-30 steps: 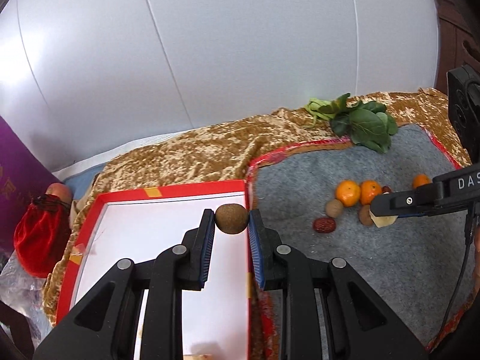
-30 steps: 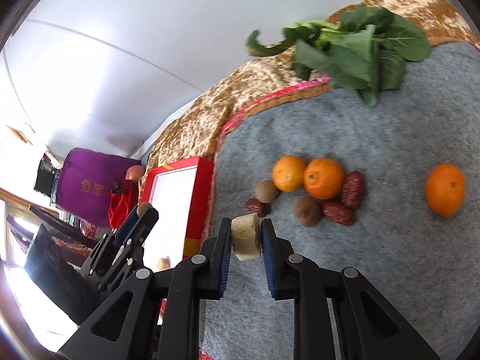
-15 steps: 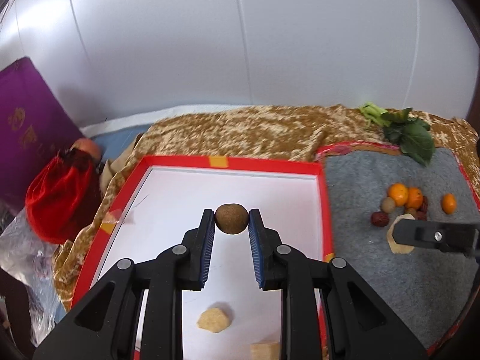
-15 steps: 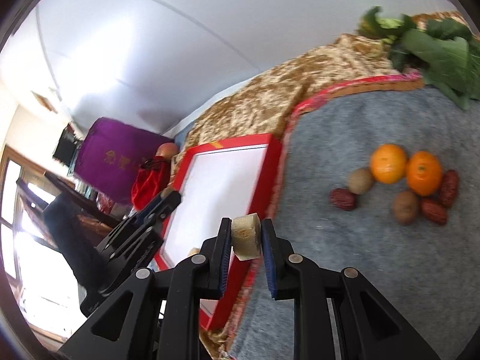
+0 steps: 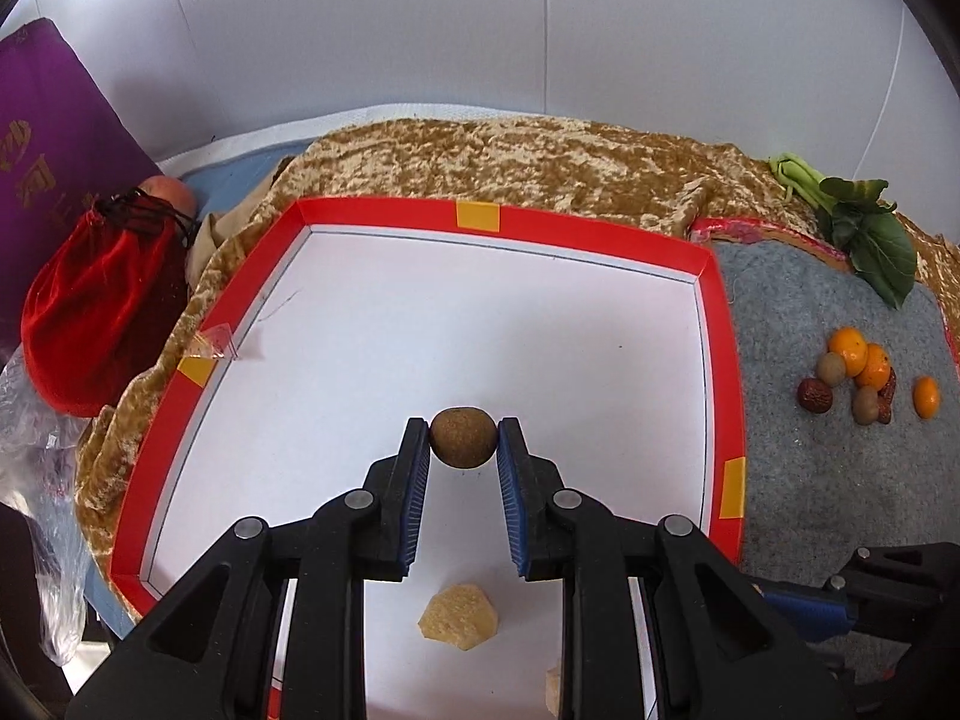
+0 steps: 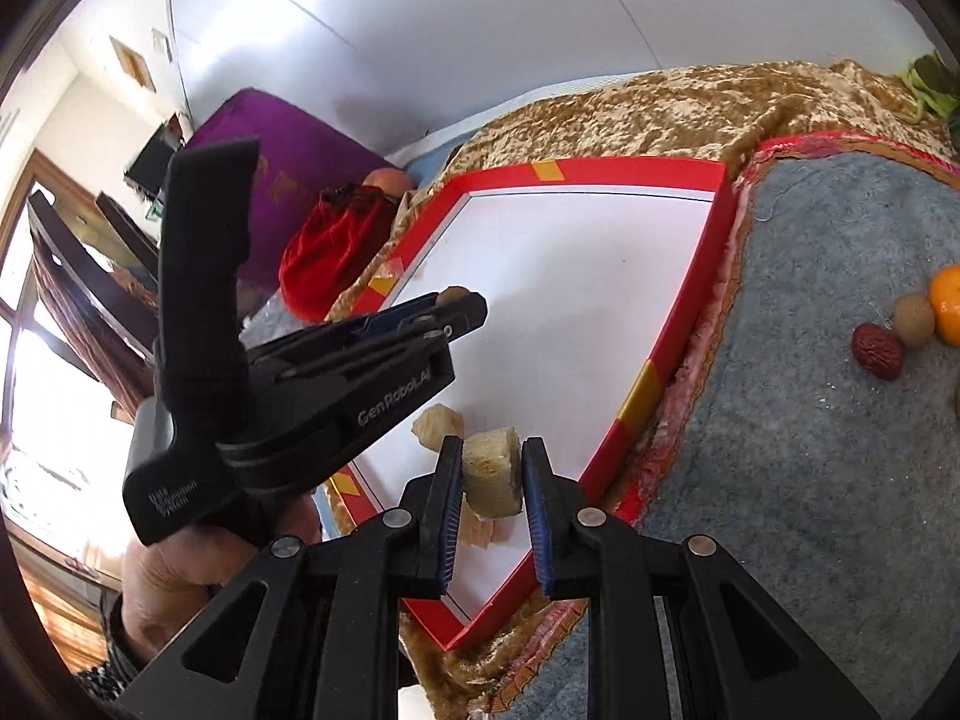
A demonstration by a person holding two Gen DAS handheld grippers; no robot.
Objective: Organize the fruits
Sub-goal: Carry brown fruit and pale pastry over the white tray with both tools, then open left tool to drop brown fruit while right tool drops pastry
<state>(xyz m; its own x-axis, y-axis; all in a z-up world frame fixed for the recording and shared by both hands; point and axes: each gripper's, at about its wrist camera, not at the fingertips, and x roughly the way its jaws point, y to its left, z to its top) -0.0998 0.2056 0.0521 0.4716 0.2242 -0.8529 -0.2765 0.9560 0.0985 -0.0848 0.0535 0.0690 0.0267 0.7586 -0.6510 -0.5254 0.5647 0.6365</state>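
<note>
My left gripper (image 5: 464,435) is shut on a round brown fruit (image 5: 464,437) and holds it above the white floor of the red-rimmed tray (image 5: 540,228). My right gripper (image 6: 492,480) is shut on a pale yellow fruit chunk (image 6: 492,471) over the tray's near right corner (image 6: 636,402). Another pale chunk (image 5: 459,624) lies on the tray floor, with a second one (image 5: 553,690) partly hidden by my left finger. Oranges (image 5: 847,348), brown fruits (image 5: 831,369) and red dates (image 5: 814,395) lie grouped on the grey felt mat (image 5: 840,480). The left gripper also shows in the right wrist view (image 6: 456,300).
A red velvet pouch (image 5: 96,312) and a purple cushion (image 5: 42,138) sit left of the tray. Leafy greens (image 5: 864,234) lie at the mat's far corner. Gold cloth (image 5: 510,162) covers the surface behind the tray. A plastic bag (image 5: 36,480) hangs at the left edge.
Both grippers have moved left, from the grey mat to over the tray, each still holding its fruit. The left gripper has also dropped closer to the tray floor.
</note>
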